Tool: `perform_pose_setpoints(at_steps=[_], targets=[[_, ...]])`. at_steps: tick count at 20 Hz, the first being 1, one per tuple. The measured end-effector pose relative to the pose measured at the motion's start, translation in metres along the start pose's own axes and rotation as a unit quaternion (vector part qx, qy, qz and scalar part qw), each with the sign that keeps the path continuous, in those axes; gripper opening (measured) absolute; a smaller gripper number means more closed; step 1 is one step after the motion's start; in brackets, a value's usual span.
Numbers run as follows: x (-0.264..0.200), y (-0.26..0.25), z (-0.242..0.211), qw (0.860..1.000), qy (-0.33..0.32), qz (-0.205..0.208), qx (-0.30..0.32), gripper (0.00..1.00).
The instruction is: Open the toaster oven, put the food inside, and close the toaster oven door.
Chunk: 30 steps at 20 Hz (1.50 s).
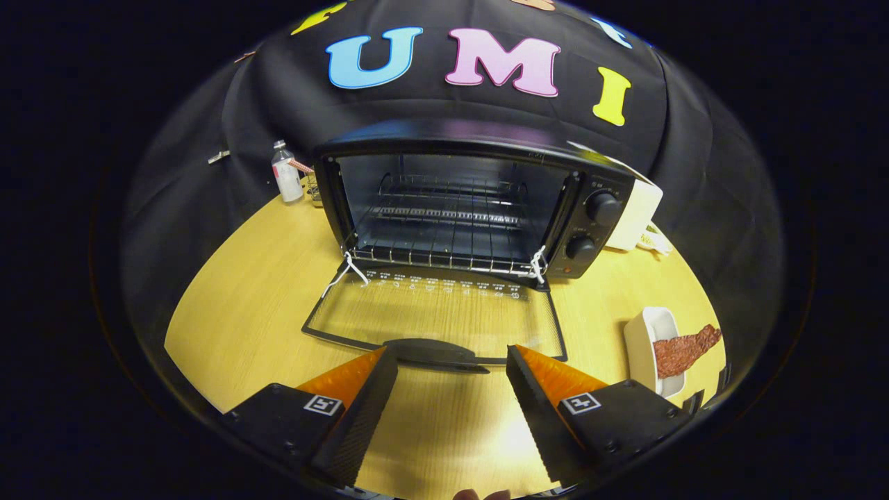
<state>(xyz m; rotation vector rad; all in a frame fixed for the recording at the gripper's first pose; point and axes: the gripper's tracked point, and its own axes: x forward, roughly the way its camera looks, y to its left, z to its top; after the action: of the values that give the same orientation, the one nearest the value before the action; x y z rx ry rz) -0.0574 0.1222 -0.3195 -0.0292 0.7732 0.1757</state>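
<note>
A black toaster oven (472, 201) stands on the wooden table (243, 292) with its glass door (434, 312) folded down flat toward me. The wire rack (444, 243) inside is bare. The door's black handle (430, 352) lies just ahead of my fingertips. My gripper (451, 361) is open, its two fingers spread wide with nothing between them. The food, a reddish-brown piece (684, 349), rests in a white dish (642, 333) to the right of the door, beyond my right finger (538, 389).
A small bottle (286, 173) stands left of the oven near the wall. A white box (639, 208) sits behind the oven's right side. Two knobs (601, 207) are on the oven's right panel. Bare tabletop lies on the left.
</note>
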Motion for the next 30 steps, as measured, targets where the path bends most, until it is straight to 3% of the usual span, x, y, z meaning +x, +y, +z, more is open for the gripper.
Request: perform_pose_setpoints(at_steps=[7,16,24,30], targets=[[-0.061,-0.033,0.064,0.995,-0.076,0.061,0.0,0.98],[-0.096,-0.185,0.097,0.993,-0.049,0.094,0.052,0.97],[-0.063,-0.314,0.056,0.989,0.038,0.099,0.1,0.98],[-0.029,-0.336,-0.017,0.964,0.159,0.153,0.15,0.98]])
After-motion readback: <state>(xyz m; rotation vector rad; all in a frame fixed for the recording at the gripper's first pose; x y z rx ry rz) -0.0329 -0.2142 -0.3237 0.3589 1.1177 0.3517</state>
